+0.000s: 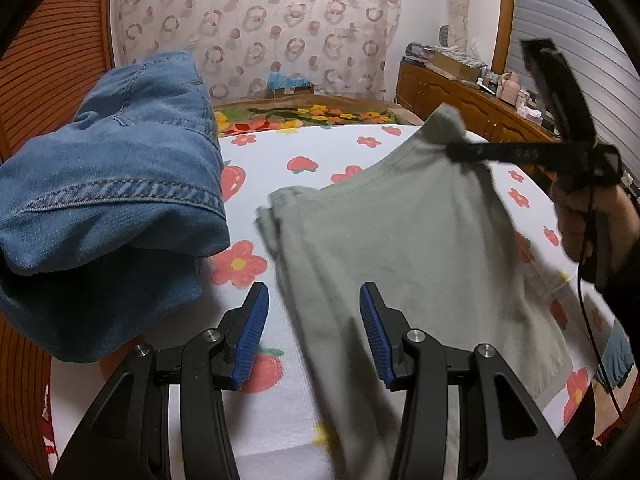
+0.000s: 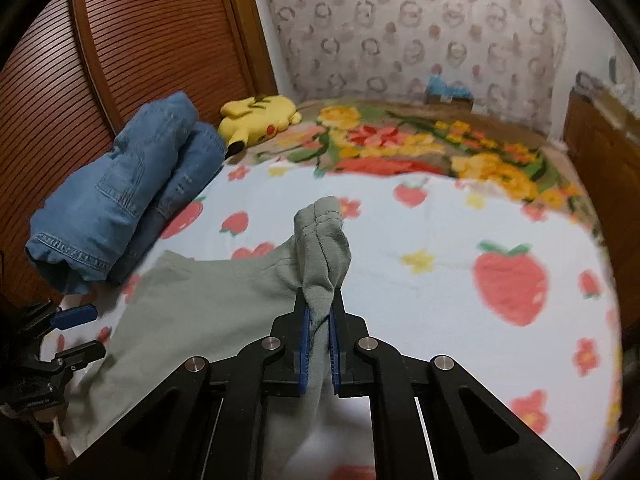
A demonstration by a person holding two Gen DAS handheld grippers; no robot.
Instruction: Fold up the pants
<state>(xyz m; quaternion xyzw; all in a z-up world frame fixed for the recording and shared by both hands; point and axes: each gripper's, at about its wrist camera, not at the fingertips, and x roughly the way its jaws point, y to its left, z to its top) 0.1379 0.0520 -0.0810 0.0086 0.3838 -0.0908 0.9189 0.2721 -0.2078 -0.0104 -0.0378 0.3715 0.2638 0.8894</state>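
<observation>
Cotton bedsheet: white fabric printed with red strawberries and flowers [image 2: 440, 216] covers the bed in both views; a brown floral blanket [image 2: 400, 140] lies across its far end.
Grey-green pants: soft grey-green fabric pants [image 1: 400, 240] lie spread on the sheet, one end lifted off it; motion blur smears their near edge in the left wrist view.
Blue denim: folded blue denim jeans [image 2: 120, 196] sit on the sheet's left side, apart from the pants; the left wrist view crops them at the frame edge.
Right gripper: black two-finger tool with blue pads [image 2: 318, 336], clamped tight on a bunched end of the pants, fabric standing up between the pads. The left wrist view shows it [image 1: 460, 152] from the side, with the person's hand [image 1: 580, 216] on its handle.
Left gripper: black fingers with blue ribbed pads [image 1: 314, 332] spread wide above the pants' near edge, gripping nothing. The right wrist view catches it [image 2: 76, 332] only at the left margin, partly cut off.
Yellow plush toy: a yellow stuffed figure [image 2: 260, 118] beyond the denim, seen only from the right wrist.
Wooden cabinet: cluttered top [image 1: 460, 80], seen clearly only from the left wrist; items too small to name.
</observation>
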